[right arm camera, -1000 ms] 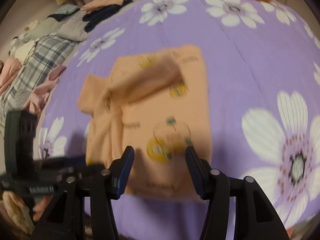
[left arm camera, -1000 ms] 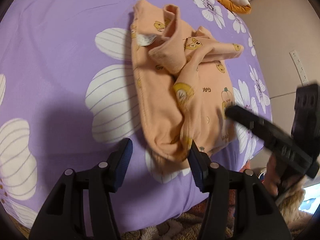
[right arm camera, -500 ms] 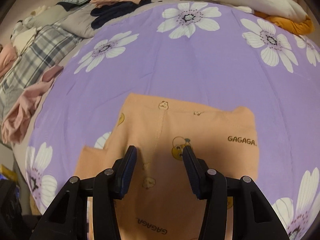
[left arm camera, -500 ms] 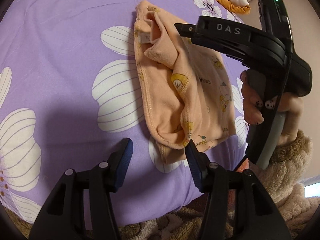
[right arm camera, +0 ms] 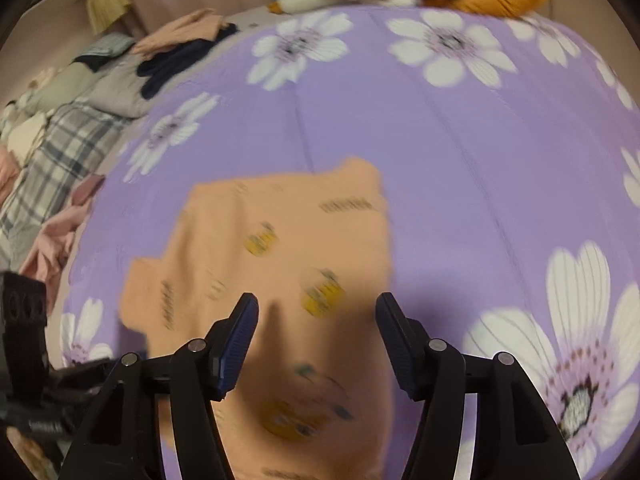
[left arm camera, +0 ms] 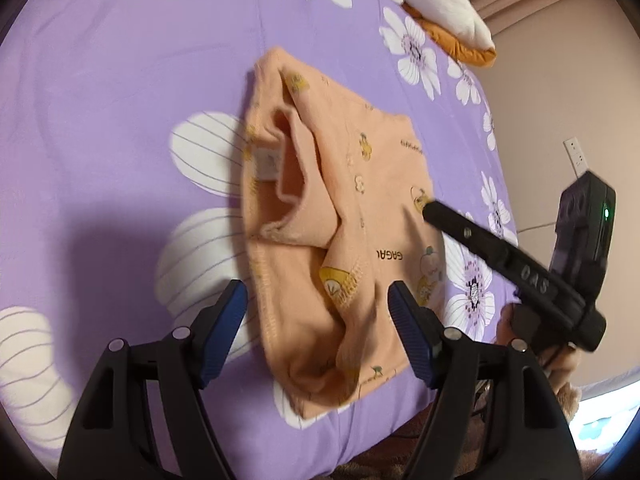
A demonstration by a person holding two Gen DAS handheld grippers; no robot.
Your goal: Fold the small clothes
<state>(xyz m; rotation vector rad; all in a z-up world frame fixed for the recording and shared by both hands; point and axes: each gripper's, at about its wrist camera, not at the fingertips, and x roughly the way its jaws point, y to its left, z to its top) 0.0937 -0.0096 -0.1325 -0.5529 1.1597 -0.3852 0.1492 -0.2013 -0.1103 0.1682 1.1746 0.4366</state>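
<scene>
Both grippers, left gripper [left arm camera: 316, 320] and right gripper [right arm camera: 316, 332], hover wide open and empty over the peach baby top [left arm camera: 340, 216], lying half-folded near the edge of the purple bedspread [left arm camera: 120, 80]. Risk imo: that loose bunched sleeve [left arm camera: 296, 184] unrolling if grabbed single-layer.

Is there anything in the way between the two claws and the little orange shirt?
No, nothing visible blocks them. The left claw is open right over the near edge of the orange shirt on the purple bedspread. The right claw is open above the same shirt. Only bare cloth lies between.
</scene>
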